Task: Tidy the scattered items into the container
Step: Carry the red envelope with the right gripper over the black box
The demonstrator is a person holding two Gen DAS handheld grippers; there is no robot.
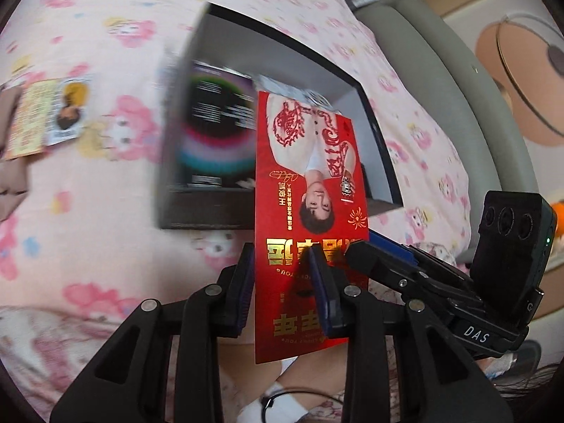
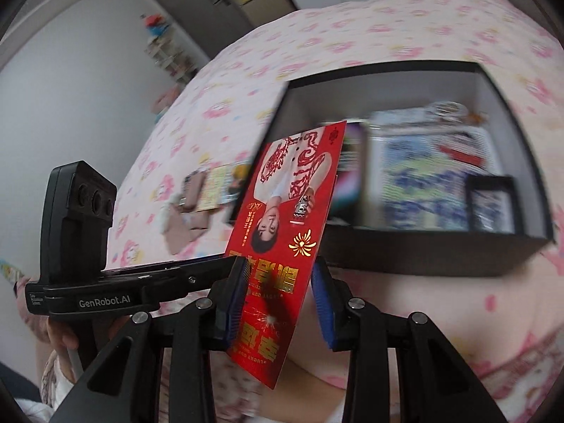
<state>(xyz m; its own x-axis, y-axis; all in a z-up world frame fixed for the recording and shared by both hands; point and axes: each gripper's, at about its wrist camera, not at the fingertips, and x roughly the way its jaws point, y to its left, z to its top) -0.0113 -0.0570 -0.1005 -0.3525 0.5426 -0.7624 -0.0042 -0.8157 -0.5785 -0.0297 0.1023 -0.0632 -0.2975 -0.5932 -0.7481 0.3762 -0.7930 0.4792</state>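
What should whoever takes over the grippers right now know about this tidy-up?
Left gripper: jaws part open, red card running between its fingers; grip unclear.
Right gripper: same card between its fingers, gap at one pad; grip unclear.
Card: in the air at the near side of the black box on the bed.
Done: several booklets lie in the box.
Left: drop this card in, then fetch the loose cards from the bed.

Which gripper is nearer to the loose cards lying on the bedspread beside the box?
Left. The left gripper is on the red card's side facing the loose cards; the right gripper sits beyond it.
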